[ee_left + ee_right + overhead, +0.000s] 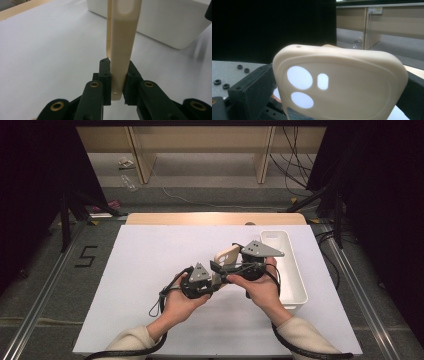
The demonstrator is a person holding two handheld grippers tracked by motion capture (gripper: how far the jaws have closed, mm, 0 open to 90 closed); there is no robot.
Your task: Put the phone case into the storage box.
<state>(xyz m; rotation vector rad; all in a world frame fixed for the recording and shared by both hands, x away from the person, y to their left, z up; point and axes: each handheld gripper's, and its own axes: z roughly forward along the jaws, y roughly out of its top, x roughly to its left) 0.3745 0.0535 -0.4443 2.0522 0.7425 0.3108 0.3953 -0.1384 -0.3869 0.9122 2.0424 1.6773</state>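
- Phone case [122,45], cream silicone, is held up over the white table [150,270], mid-table, just left of the white bin [290,270].
- L gripper [117,85]: jaws narrow, clamped on the case's bottom edge; case stands edge-on between the pads, upright in left gripper view.
- R gripper [235,265]: sits right at the case in the high view, and right gripper view has the case's back w/ the camera cutouts [302,82] close up. Can't tell if its jaws are open or closed on it, since the tips are hidden behind the case.
- Looks like a handover or a two-handed reorient, prob. heading for the bin.
- To do it well:
  - keep the L clamp firm till R has a proven grip; silicone flexes, so a thin edge grip can peel out
  - R should bite the side rim, not the cutout area, which is floppy there
  - don't pull the hands apart while both hold it or the case stretches and snaps free
  - release L slowly, watch for sag
  - bin is near the R hand [260,287]; lower the case flat in rather than drop it.
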